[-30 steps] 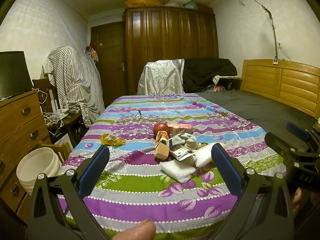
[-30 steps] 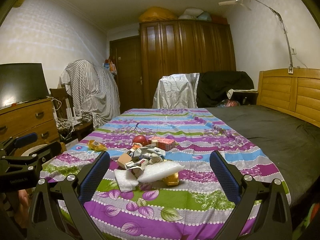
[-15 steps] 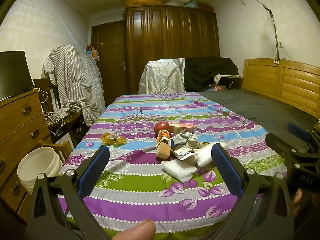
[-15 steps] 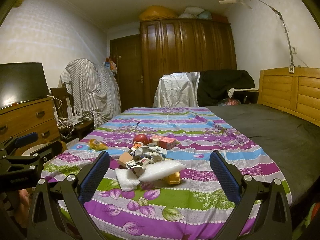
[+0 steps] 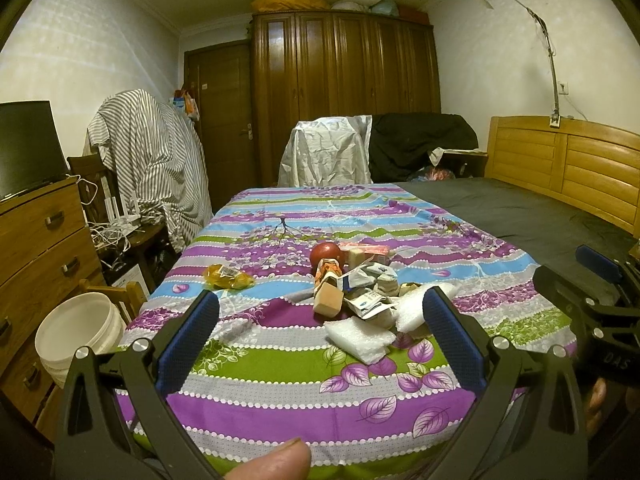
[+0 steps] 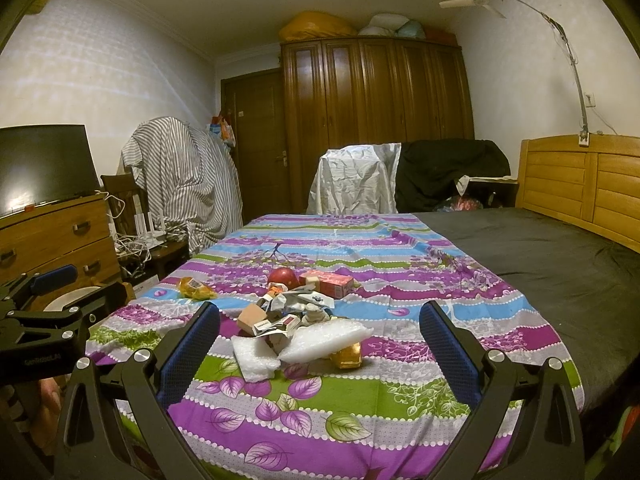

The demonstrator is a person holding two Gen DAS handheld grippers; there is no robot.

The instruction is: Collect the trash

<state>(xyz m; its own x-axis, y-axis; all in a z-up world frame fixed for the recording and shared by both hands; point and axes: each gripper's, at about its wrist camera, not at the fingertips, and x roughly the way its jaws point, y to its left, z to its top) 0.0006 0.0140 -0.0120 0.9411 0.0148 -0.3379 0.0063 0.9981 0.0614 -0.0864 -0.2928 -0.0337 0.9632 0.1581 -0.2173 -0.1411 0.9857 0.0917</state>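
Observation:
A heap of trash [image 5: 360, 300] lies on the striped floral bedspread [image 5: 280, 368]: white foam sheets [image 5: 358, 338], crumpled paper, a small brown box [image 5: 329, 302], a red round object [image 5: 326, 254] and a pink box [image 6: 331, 283]. A yellow wrapper [image 5: 226, 276] lies apart to the left. My left gripper [image 5: 320, 320] is open, short of the heap, nothing between its fingers. My right gripper [image 6: 320, 320] is open too, with the heap [image 6: 296, 320] ahead between its blue pads. A gold packet [image 6: 347, 356] sits by the foam.
A white bucket [image 5: 76, 328] stands on the floor left of the bed, beside a wooden dresser [image 5: 36, 264]. A chair under striped cloth [image 5: 156, 168], a wardrobe [image 5: 344, 96] and a wooden headboard [image 5: 568, 168] ring the bed. A thumb tip [image 5: 276, 460] shows at the bottom edge.
Both views have drifted only slightly; the heap and both open grippers stay as they were.

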